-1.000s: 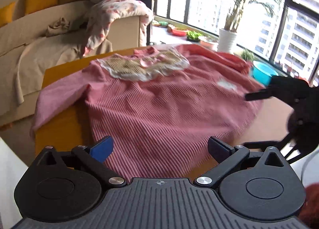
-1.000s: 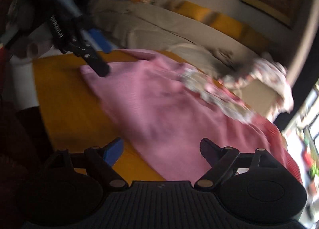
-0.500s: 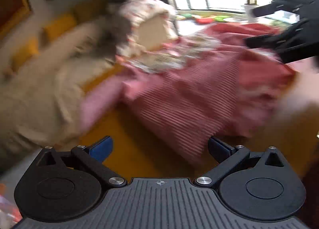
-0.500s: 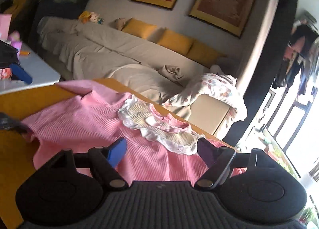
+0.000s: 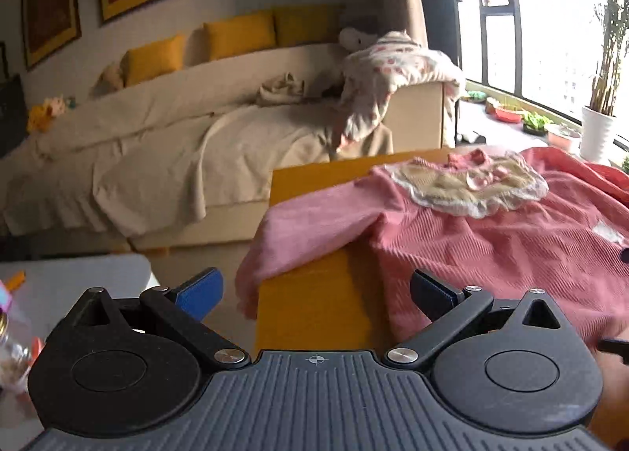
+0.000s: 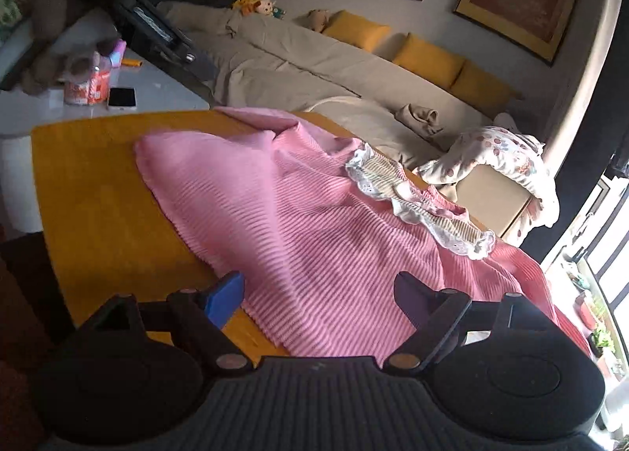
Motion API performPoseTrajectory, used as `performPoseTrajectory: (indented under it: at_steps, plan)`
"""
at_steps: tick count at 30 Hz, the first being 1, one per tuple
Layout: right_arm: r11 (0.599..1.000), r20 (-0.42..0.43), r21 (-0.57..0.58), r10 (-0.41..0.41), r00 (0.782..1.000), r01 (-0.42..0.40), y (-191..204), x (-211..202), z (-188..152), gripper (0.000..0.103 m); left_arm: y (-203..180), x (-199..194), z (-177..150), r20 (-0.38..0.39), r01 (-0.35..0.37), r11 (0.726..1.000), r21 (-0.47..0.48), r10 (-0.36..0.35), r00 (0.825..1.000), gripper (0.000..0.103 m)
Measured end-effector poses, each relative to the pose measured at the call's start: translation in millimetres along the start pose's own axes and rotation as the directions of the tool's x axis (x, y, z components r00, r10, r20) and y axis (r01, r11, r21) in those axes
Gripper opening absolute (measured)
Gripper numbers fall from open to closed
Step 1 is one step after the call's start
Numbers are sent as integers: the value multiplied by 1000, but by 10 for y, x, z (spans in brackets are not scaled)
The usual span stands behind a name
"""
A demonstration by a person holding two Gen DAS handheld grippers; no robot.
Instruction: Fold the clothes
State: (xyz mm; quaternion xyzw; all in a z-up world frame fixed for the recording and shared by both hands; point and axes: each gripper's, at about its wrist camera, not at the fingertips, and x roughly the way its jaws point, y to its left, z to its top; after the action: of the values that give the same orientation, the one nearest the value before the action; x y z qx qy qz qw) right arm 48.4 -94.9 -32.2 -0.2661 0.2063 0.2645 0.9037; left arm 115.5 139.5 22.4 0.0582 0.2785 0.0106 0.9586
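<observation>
A pink ribbed sweater (image 5: 491, 238) with a lace collar (image 5: 468, 185) lies spread open on an orange table (image 5: 314, 305), with no fold visible in its body, so by these views the folding is all still to be made. From the left gripper (image 5: 314, 289), whose jaws stand wide apart with nothing between them, one sleeve (image 5: 298, 231) lies just ahead and hangs over the table's left edge, while the sweater's body spreads ahead and to the right. From the right gripper (image 6: 318, 293), also fully spread and holding nothing, the hem sits directly ahead between its blue-tipped left finger and dark right finger, and the collar lies further ahead to the right (the far sleeve trails off to the right, partly out of sight). Bare table shows to the left of the garment in the right wrist view. Beyond the table's left corner stands a white side table (image 6: 157, 85) with a phone (image 6: 122, 97) and a red-labelled jar (image 6: 86, 87). Further ahead runs a long beige sofa (image 5: 177, 136) with yellow cushions (image 5: 240, 36) and a floral blanket (image 5: 389, 73) draped over its arm. Nothing rests on the sweater, and the draped sleeve looks to be the only awkward part to gather.
</observation>
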Motion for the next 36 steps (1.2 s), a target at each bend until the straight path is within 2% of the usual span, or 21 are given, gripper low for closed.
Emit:
performPoseTrajectory:
  at_steps: [3,5,6,8,9,13,15,19,22,25,27,29,32,33,36]
  plan:
    - [999,-23,43,-19,1000,20,-44,104,34,83,-35,-80,-51,-30,132,991,0,-131,991,103]
    - [996,-38,86,-24,999,27,-115,137,60,79,-141,-134,-97,-50,232,972,38,-230,972,103]
    - [994,-37,109,-24,999,28,-157,138,72,74,-216,-158,-126,-63,275,959,67,-271,961,103]
    - [988,-28,150,-29,999,33,-239,128,96,66,-418,-163,-194,-89,309,940,143,-298,950,103]
    - [985,-20,168,-33,999,36,-279,118,107,59,-525,-154,-231,-98,311,933,182,-297,950,103]
    - [969,12,241,-50,999,46,-437,77,152,43,-803,24,-300,-124,267,930,252,-243,962,103]
    - [959,27,277,-60,998,50,-517,56,175,40,-834,138,-278,-131,237,939,248,-210,969,103]
    - [960,35,274,-66,997,54,-555,47,185,37,-856,256,-243,-107,167,946,278,-142,984,103]
    - [961,34,270,-65,997,53,-552,34,170,34,-867,273,-218,-95,168,947,275,-147,985,103]
    - [963,36,266,-55,998,44,-555,34,153,29,-862,275,-173,-49,183,948,259,-177,983,103]
    - [961,45,276,-33,998,19,-578,28,151,26,-881,213,-147,1,216,940,266,-224,975,96]
    - [955,56,297,-4,998,-13,-608,23,155,26,-962,129,-133,39,252,917,309,-278,960,87]
    - [953,56,301,13,998,-29,-622,48,146,26,-1226,76,-144,68,265,869,418,-321,945,81]
    - [953,56,302,18,998,-34,-627,57,143,26,-1329,84,-159,66,266,848,458,-331,941,77]
    - [952,51,304,20,999,-35,-680,-10,92,26,-1582,130,-224,39,286,790,543,-364,931,75]
